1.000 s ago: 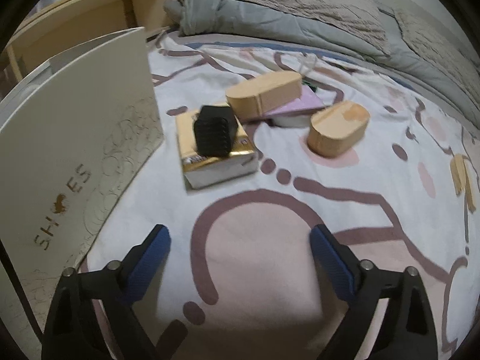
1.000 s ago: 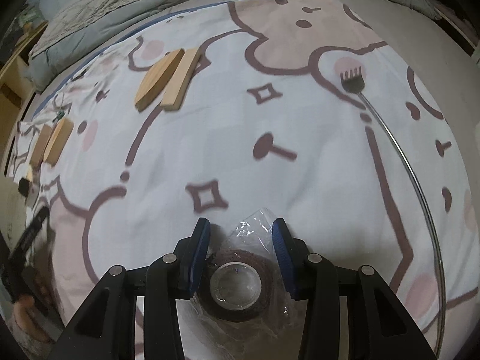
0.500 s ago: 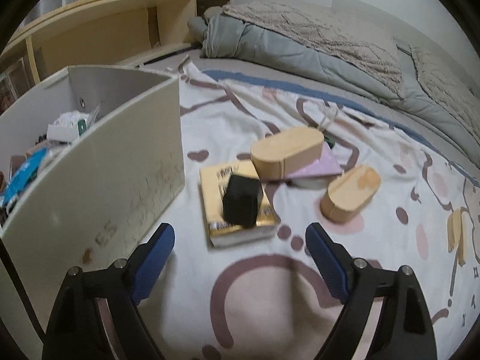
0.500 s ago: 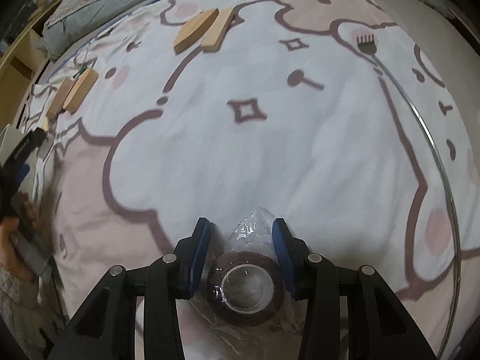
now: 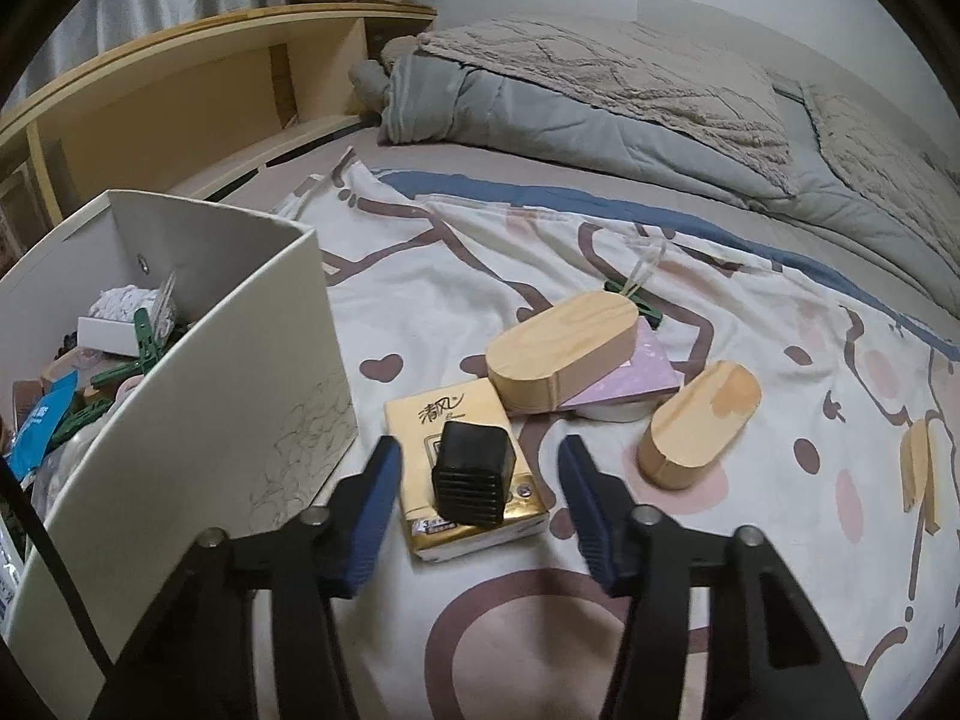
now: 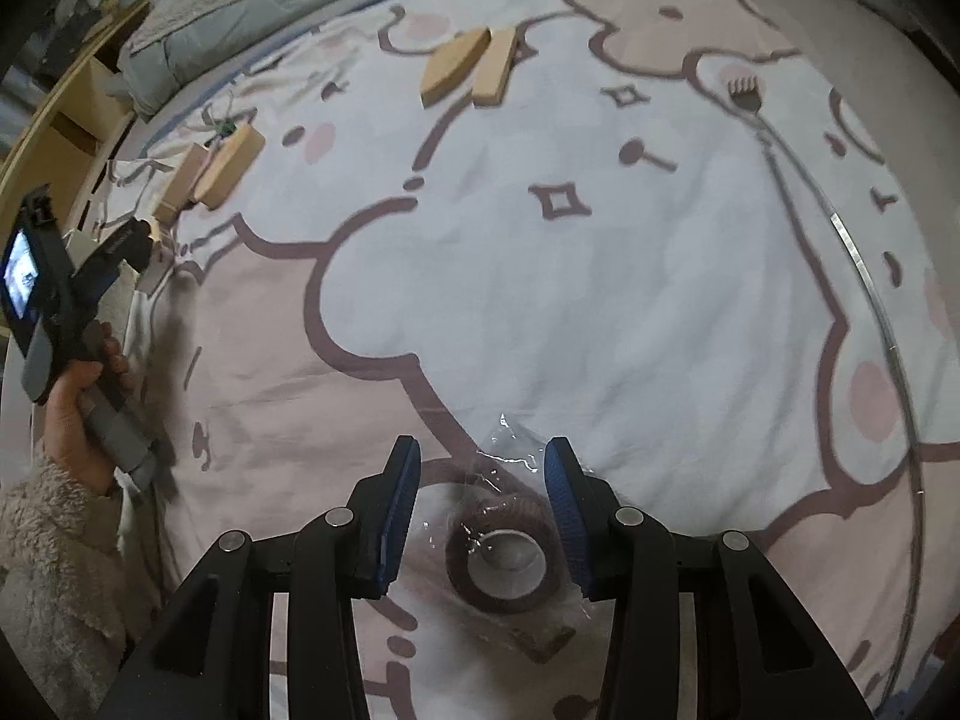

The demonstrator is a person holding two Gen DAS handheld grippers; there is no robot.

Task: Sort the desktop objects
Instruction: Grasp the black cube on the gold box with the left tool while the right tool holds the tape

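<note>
A black ribbed cube [image 5: 474,474] sits on a gold tissue pack [image 5: 420,420] on the bedspread. My left gripper [image 5: 480,444] hovers in front of them, its jaws closing. The cube shows between the blue fingertips with a gap on each side, and nothing is gripped. My right gripper [image 6: 482,447] is shut on a dark red tape roll [image 6: 504,558] in a clear plastic bag and holds it above the bedspread. In the right wrist view a hand holds the left gripper [image 6: 78,324] at the far left.
An open white shoe box [image 5: 240,360] holding several small items stands left of the tissue pack. Two oval wooden boxes [image 5: 561,354] [image 5: 699,432] and a pink notebook [image 5: 630,378] lie behind. Wooden pieces [image 6: 468,66] and a long metal fork [image 6: 744,93] lie farther off.
The left jaws have narrowed a lot, and the left view has risen until the shoe box's inside shows. The right gripper has carried the bagged roll across the bedspread towards the left hand.
</note>
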